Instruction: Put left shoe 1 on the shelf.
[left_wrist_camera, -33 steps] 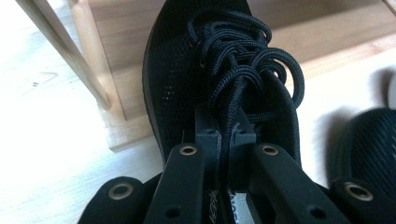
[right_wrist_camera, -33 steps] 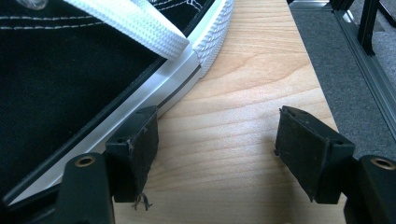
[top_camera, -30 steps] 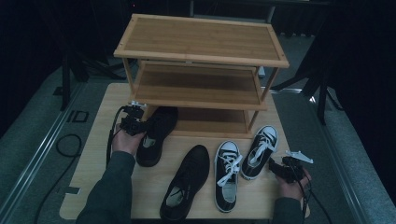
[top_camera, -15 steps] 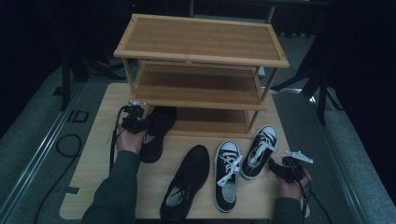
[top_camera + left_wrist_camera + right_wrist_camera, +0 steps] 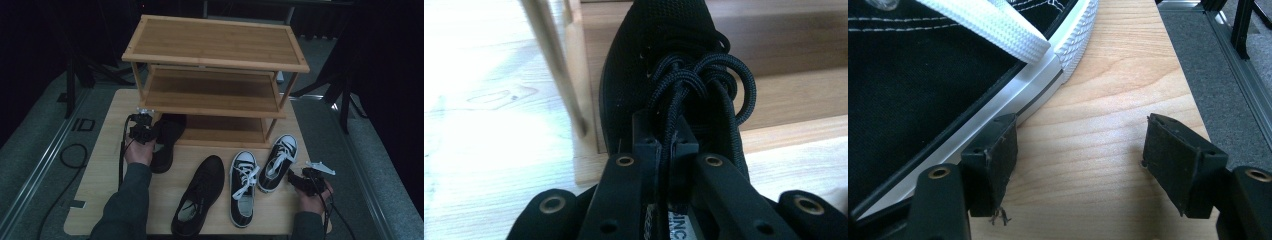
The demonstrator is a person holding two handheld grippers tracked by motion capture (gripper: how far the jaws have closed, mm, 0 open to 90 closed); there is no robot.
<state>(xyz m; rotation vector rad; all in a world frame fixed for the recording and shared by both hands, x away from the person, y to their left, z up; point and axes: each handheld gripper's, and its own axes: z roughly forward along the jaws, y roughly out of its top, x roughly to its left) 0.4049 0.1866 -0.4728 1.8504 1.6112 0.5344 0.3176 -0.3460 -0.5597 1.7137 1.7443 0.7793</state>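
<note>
High view: we see the left gripper holding a black mesh shoe by its tongue, toe tucked onto the bottom shelf of the wooden rack.

Left gripper view: jaws nearly closed, pinching the black laces and tongue.

Right gripper view: jaws stand wide apart, empty, over the surface, just beside a black canvas sneaker with white sole.

Black mesh shoe, laces tied in loose loops, toe pointing away w/ its front on rack's bottom shelf. Left gripper fingers pinched on its laces/tongue, shoe runs straight ahead from fingertips.
</note>
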